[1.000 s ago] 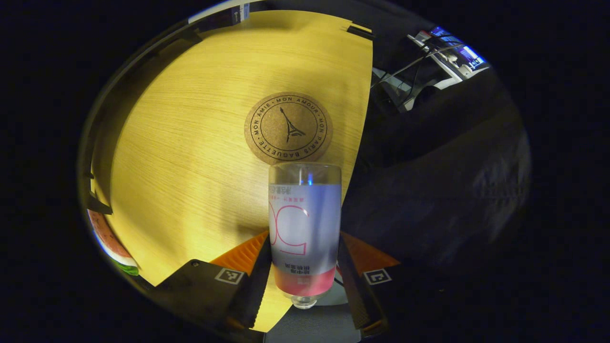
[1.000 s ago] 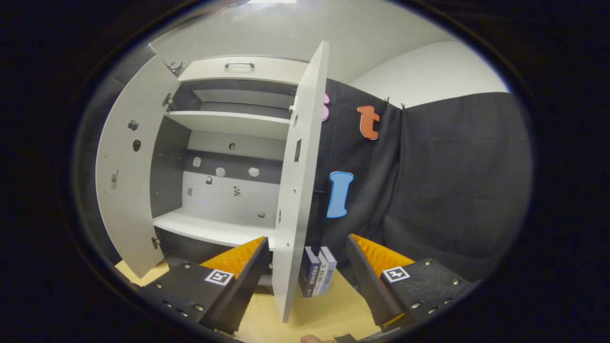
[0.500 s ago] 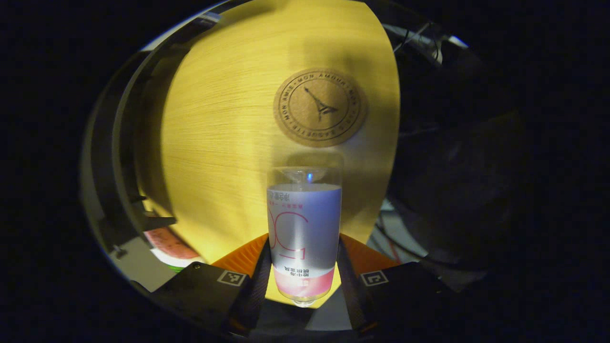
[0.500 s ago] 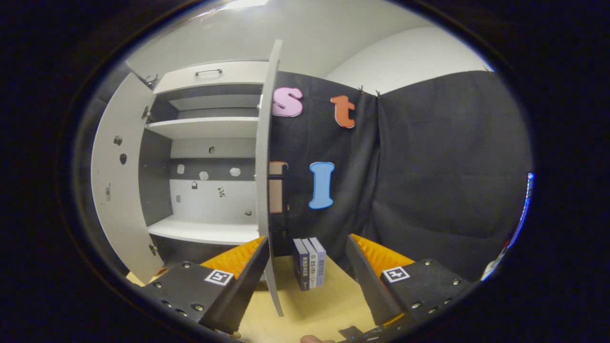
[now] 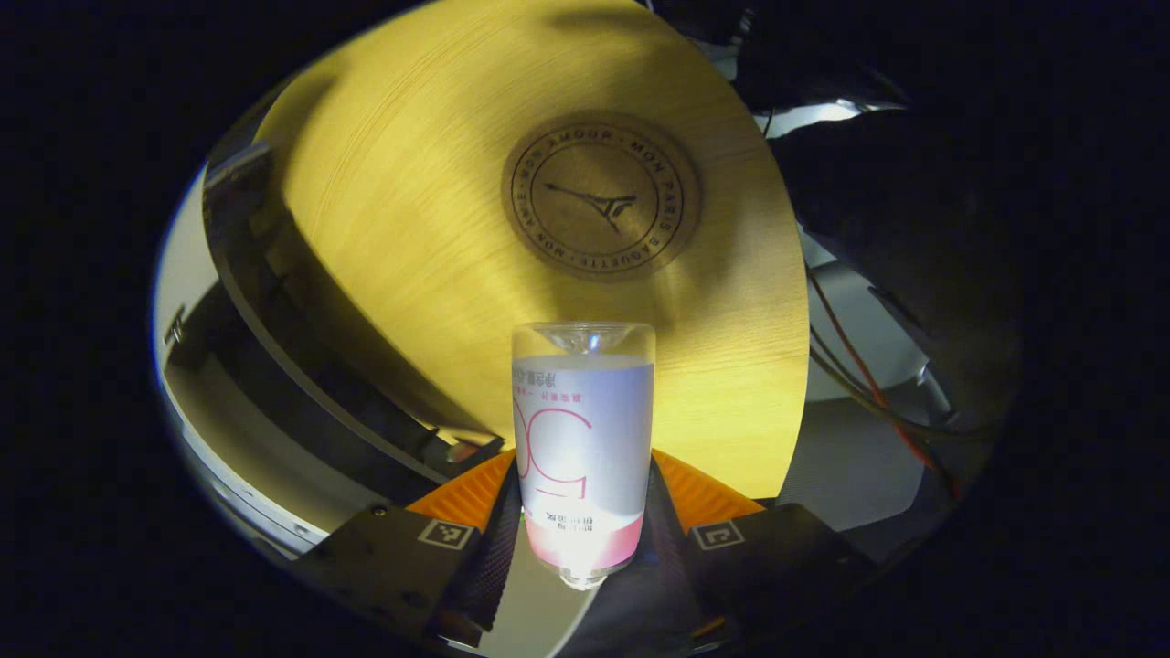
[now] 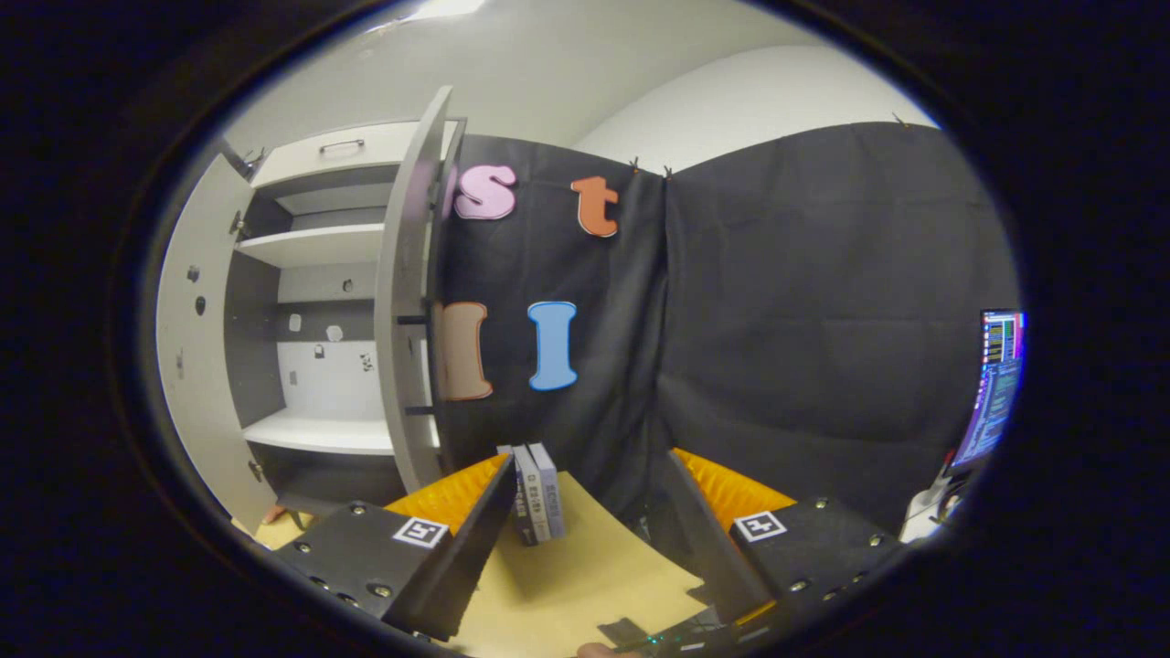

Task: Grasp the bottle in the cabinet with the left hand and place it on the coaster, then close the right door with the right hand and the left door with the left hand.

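There's the bottle (image 5: 583,439), clamped between both fingers of the left tool (image 5: 583,512), held up in the air above the desk (image 5: 411,228) with its base pointing away from the camera. The coaster (image 5: 600,195) lies bare on the wood beyond it, near the desk's right edge in the left gripper view, and the bottle is not touching it. Over in the right gripper view, the right tool (image 6: 585,525) hangs with its fingers spread apart, nothing between them. The cabinet (image 6: 311,302) stands at the back of the desk with both doors swung open, the right door (image 6: 407,292) edge-on to the camera, the left door (image 6: 196,338) wide out. A few books (image 6: 535,493) stand upright just beside the cabinet, against the black cloth.
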`<state>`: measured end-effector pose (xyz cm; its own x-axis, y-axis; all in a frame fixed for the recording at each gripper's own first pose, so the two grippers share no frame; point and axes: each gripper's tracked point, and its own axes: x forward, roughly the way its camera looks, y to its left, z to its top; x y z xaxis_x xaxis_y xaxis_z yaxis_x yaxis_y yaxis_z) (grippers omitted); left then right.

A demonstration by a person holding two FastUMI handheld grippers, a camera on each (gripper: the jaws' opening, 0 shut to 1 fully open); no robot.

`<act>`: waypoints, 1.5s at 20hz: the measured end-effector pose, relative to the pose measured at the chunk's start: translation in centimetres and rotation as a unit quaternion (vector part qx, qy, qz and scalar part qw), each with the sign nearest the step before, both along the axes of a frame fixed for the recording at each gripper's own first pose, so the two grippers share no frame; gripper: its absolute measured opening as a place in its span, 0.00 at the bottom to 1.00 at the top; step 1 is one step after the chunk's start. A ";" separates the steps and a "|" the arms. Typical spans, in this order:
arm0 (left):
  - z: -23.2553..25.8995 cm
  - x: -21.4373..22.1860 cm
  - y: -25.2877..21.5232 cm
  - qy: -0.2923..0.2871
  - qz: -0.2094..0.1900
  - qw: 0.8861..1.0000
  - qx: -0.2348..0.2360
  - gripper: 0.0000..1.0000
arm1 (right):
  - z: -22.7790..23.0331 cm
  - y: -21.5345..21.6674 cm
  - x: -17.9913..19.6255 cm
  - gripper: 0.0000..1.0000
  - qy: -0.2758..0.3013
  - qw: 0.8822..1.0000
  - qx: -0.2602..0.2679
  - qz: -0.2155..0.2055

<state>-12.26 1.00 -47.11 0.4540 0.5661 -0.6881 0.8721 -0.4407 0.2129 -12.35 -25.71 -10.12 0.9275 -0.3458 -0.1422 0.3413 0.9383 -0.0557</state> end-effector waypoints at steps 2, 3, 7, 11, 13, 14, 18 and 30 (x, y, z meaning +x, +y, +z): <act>0.2 -0.3 -1.4 -0.002 -0.018 1.000 0.023 0.71 | -0.4 -1.3 -0.6 0.94 0.003 1.000 0.002 -0.011; 0.1 -0.4 -2.2 -0.004 -0.027 0.999 0.030 0.72 | -0.5 -1.8 -0.8 0.94 0.006 1.000 0.006 -0.014; 0.2 -0.7 -4.1 -0.014 -0.061 0.995 0.074 0.72 | -1.3 -2.9 0.0 0.98 0.015 1.000 0.014 -0.022; -0.1 -0.9 -5.5 -0.035 -0.099 0.986 0.132 0.71 | -2.0 -3.3 0.1 0.94 0.023 1.000 0.009 -0.018; -0.5 -1.6 -6.0 -0.031 -0.097 0.985 0.142 0.71 | -2.3 -3.6 -0.2 0.98 0.024 1.000 0.004 -0.015; -0.7 -2.3 -6.1 -0.026 -0.091 0.984 0.149 0.71 | -2.4 -3.8 -0.3 0.98 0.024 1.000 0.003 -0.014; -1.9 -2.3 -6.9 -0.034 -0.109 0.982 0.152 0.71 | -2.4 -3.9 -0.2 0.98 0.024 1.000 0.000 -0.007; -1.9 -3.0 -7.5 -0.045 -0.131 0.974 0.177 0.75 | -2.8 -3.3 -0.2 0.98 0.022 1.000 0.008 0.003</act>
<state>-15.25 -6.52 -49.00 0.6646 0.6168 -0.4217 0.7042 -0.7057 0.0775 -12.55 -28.97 -12.90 0.9226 -0.3366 -0.1885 0.3323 0.9416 -0.0550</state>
